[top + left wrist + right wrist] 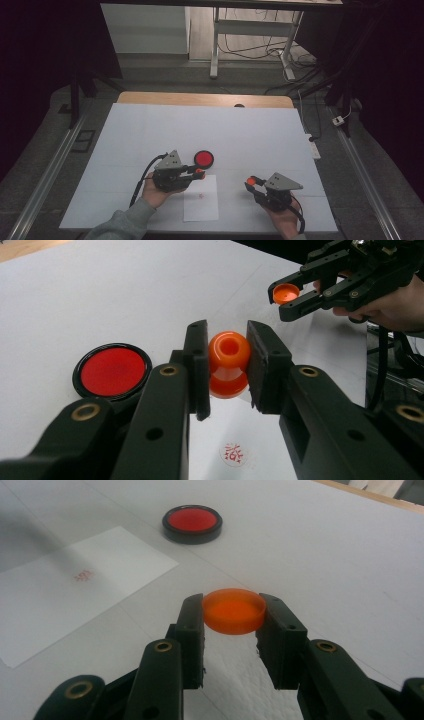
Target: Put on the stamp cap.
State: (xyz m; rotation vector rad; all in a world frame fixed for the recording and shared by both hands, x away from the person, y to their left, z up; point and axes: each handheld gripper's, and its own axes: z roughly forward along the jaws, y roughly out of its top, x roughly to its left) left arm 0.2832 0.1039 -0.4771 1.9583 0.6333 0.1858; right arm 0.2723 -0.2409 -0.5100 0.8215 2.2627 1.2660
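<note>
Left gripper (227, 367) clamps the stamp (228, 364) at its waist; right gripper (234, 614) pinches the cap (233, 611) by its rim. Both look light, stiff, slick plastic.

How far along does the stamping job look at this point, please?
Done: a red mark is already on the paper sheet, and the ink pad lies open. In hand: the left gripper holds the orange stamp above the sheet, and the right gripper holds its orange cap. Probably left: capping the stamp.
</note>
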